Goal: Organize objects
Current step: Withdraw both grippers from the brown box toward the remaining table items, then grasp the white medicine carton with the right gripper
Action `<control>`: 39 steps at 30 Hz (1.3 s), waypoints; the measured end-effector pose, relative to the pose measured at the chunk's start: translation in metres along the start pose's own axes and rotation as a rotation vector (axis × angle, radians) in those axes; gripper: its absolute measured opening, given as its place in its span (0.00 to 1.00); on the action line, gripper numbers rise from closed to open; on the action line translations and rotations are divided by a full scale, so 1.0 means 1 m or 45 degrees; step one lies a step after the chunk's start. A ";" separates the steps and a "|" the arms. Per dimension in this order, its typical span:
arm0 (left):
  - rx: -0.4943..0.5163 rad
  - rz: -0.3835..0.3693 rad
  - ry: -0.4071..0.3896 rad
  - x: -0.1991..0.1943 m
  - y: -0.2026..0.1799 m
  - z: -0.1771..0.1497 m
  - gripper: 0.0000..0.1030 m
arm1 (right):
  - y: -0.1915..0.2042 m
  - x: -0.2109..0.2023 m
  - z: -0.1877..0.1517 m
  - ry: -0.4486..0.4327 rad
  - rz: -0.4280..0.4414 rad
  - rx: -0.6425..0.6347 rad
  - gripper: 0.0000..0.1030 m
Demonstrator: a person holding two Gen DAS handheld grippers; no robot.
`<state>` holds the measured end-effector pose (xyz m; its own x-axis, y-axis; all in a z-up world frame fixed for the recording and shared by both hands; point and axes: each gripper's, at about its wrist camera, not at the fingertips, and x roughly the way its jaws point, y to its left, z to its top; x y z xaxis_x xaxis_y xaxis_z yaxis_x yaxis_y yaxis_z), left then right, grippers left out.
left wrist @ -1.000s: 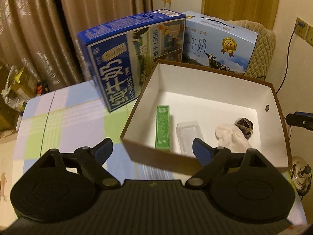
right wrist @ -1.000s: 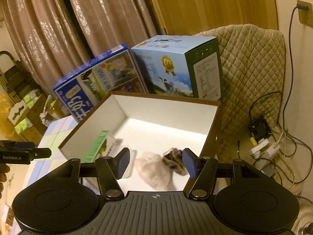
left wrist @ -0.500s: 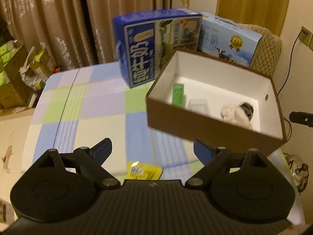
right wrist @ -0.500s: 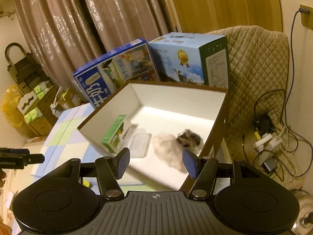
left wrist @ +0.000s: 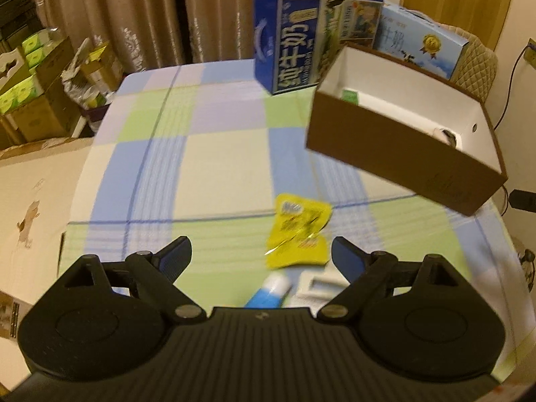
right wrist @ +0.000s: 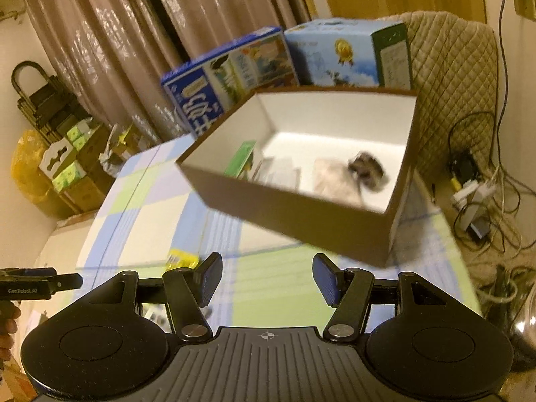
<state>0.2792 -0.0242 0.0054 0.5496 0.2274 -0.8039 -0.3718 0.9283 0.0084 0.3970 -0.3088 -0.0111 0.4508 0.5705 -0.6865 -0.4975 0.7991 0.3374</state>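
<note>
A brown cardboard box (left wrist: 395, 157) with a white inside sits at the table's far right; in the right wrist view the box (right wrist: 301, 217) holds a green packet (right wrist: 239, 160), a clear plastic tray (right wrist: 281, 176) and a white cloth with a dark bundle (right wrist: 365, 171). On the checked tablecloth lie yellow sachets (left wrist: 298, 231), a blue-and-white tube (left wrist: 268, 293) and a white flat piece (left wrist: 318, 286). My left gripper (left wrist: 261, 258) hangs open just before these. My right gripper (right wrist: 266, 281) is open above the cloth, short of the box.
Two blue milk cartons (left wrist: 308, 37) (right wrist: 345, 53) stand behind the box. A quilted chair back (right wrist: 459, 77) and floor cables (right wrist: 479, 187) are at the right. Stacked cardboard boxes (left wrist: 37, 93) sit left of the table. A hand holding the other gripper (right wrist: 33, 286) shows at the left edge.
Both grippers have pulled back from the box toward the table's near side. The yellow sachets, tube and white piece have come into the left wrist view. Both grippers stay open.
</note>
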 end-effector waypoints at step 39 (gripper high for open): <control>-0.154 0.092 0.234 0.022 0.127 -0.089 0.86 | 0.110 0.117 -0.123 0.363 0.225 -0.690 0.55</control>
<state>0.1770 0.0728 -0.0645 0.3765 0.2244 -0.8988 -0.4983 0.8670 0.0077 0.3041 -0.1770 -0.1334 0.1497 0.5523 -0.8201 -0.8844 0.4456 0.1387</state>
